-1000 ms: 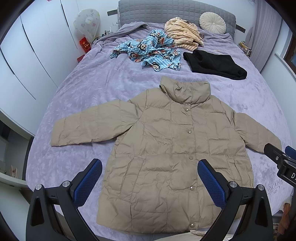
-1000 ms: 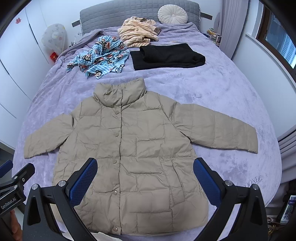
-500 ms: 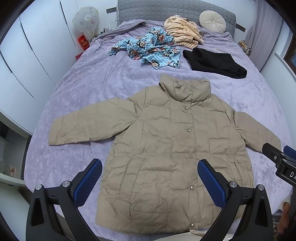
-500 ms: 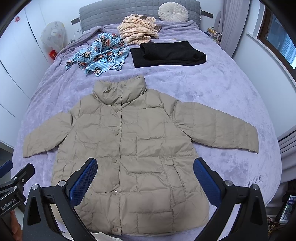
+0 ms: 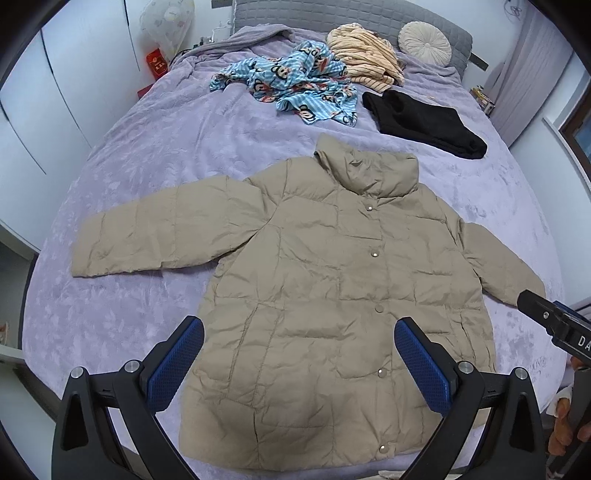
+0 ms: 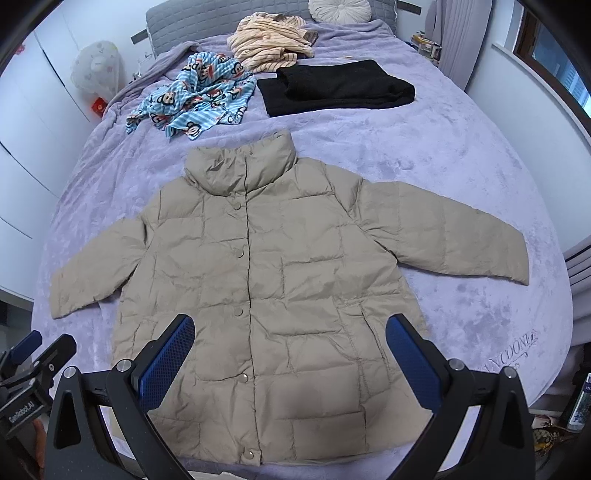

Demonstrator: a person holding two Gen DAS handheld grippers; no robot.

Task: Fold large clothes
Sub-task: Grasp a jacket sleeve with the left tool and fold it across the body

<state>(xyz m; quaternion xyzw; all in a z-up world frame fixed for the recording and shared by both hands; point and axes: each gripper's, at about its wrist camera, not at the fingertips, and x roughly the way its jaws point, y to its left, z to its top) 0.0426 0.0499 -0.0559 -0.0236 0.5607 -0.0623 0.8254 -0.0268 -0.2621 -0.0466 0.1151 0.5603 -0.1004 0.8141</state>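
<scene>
A beige quilted puffer jacket (image 5: 325, 295) (image 6: 280, 288) lies flat and face up on the purple bed, buttoned, collar pointing away, both sleeves spread out to the sides. My left gripper (image 5: 299, 362) hovers open above the jacket's lower left part, nothing between its blue pads. My right gripper (image 6: 290, 360) hovers open above the lower hem area, also holding nothing. In the left wrist view the right gripper's body (image 5: 557, 325) shows at the right edge, near the jacket's right cuff. In the right wrist view the left gripper's body (image 6: 33, 358) shows at the lower left.
Farther up the bed (image 5: 155, 140) lie a blue cartoon-print garment (image 5: 295, 85), a folded black garment (image 5: 424, 123), a striped peach garment (image 5: 365, 62) and a round cushion (image 5: 424, 44). White wardrobe doors (image 5: 55, 74) stand left, a curtain (image 6: 458, 33) and window right.
Both cameras have drifted a little; the jacket sits slightly lower and nearer in view. The jacket itself has not moved and both grippers stay open.
</scene>
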